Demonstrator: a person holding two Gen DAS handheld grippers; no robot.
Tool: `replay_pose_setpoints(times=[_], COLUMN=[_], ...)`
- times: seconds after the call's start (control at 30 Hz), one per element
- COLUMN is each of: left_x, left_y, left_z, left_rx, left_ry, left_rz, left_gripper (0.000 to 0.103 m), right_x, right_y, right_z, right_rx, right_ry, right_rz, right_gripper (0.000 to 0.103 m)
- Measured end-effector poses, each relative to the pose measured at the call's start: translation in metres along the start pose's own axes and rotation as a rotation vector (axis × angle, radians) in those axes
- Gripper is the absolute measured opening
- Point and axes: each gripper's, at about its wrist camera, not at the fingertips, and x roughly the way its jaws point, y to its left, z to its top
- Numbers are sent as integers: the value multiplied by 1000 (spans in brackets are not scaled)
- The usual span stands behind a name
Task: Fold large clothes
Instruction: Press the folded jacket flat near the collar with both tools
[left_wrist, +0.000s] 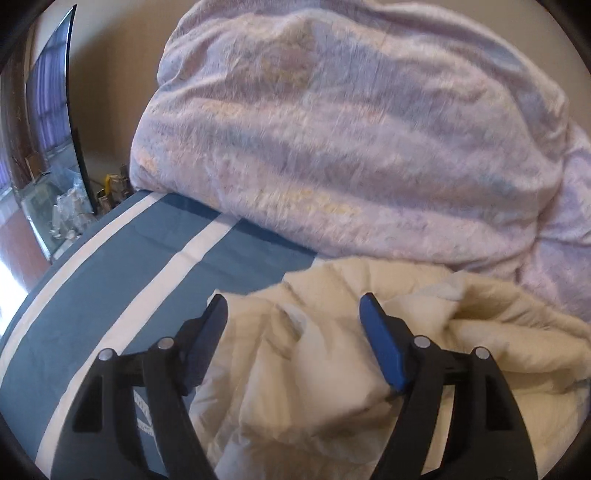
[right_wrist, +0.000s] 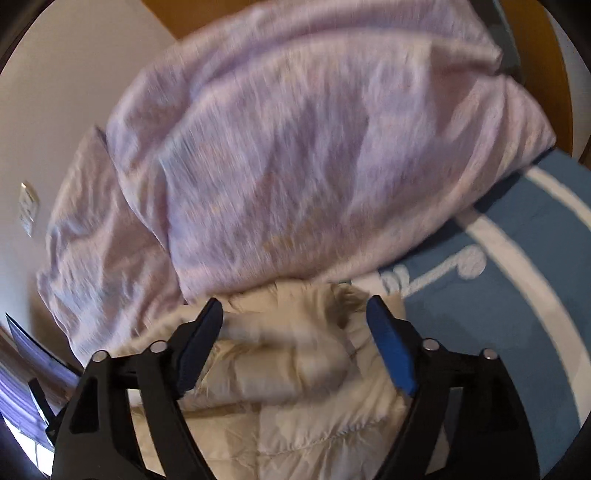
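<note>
Hovering spread, both claws, left and right, straddle a crumpled, puffy cream jacket.

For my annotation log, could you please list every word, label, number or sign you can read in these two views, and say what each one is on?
No text can be read in either view.
Sheet: a small white printed patch between the left gripper's arms, too small and hidden to read.
Sheet, right wrist view: a white looping design, not legible as letters.
Jacket and duvet: no visible lettering; the duvet is blurred.
</note>
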Motion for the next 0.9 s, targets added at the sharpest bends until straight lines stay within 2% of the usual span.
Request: replay_pose_setpoints(times=[0.17, 0.27, 0.4, 0.7, 0.9], left_x=[-38, -59, -70, -30, 7], left_y=[5, 4, -7, -49, -59], left_z=[6, 4, -3, -21, -30], left_rx=[39, 58, 102, 234, 264], left_ry=[-76, -111, -121, -84, -46], left_rz=[-10, -24, -32, 65, 126], left_gripper=[85, 89, 91, 91, 91], right_x=[-38, -42, -30, 28, 61], right_y=[15, 27, 45, 74, 57], right_z=[1, -3, -15, -37, -50], right_rx=[-91, -161, -271, -503, -504], right_ry=[-82, -68, -24, 25, 102], right_rz=[16, 12, -37, -266, -363], right_gripper=[82, 82, 82, 81, 81])
